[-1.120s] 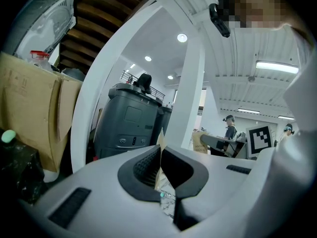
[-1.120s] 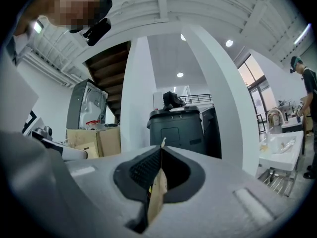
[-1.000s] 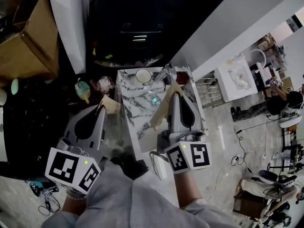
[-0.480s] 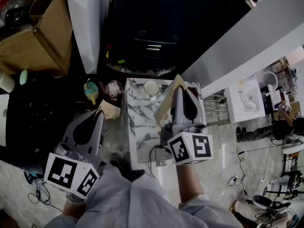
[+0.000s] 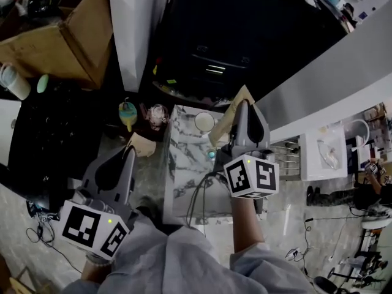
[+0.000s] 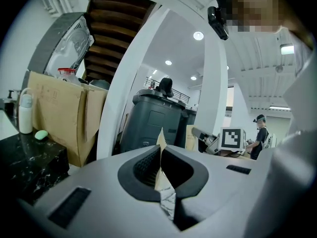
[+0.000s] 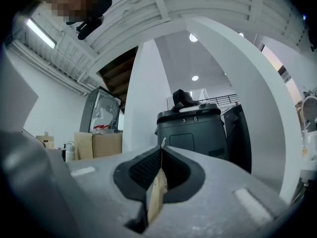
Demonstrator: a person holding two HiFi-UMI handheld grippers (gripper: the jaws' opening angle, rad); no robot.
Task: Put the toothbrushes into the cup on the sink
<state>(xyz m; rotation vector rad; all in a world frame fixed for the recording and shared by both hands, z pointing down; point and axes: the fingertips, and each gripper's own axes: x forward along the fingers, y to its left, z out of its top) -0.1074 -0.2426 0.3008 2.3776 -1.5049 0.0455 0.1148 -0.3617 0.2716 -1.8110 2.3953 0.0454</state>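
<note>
- While both grippers hang over the marble bench [image 5: 182,185], neither carries anything. The left gripper [image 5: 139,144] has its fingers [image 6: 144,166] pressed fully together, tan pad against tan pad. The right gripper [image 5: 241,103] is the same, its fingers [image 7: 142,171] closed on nothing.
- The white cup [image 5: 204,122] stands at the bench's 12 o'clock end, just at 9 o'clock of the right gripper's tip.
- No toothbrush shows plainly. A small teal spot [image 5: 211,155] lies on the marble at 6 o'clock from the cup, beside the right gripper. It may be part of one, but it is too small to tell.
- The step in hand looks like the approach to a first pickup. The inside of the cup is too small to read, so nothing shows the task begun.
- To do this well, the working gripper should spread its fingers before it goes down, not at the surface.
- It should then come down with the fingers across the handle, gripping towards the head end, so that the free end can enter the cup first.
- The cup looks light and likely to tip, so the brush should be lowered upright through the middle of the mouth without touching the rim.
- The left gripper, off the bench at 9 o'clock, is best kept there.
- A yellow-and-teal object [image 5: 127,114] stands off the bench at 9 o'clock of the cup and should be left alone.
</note>
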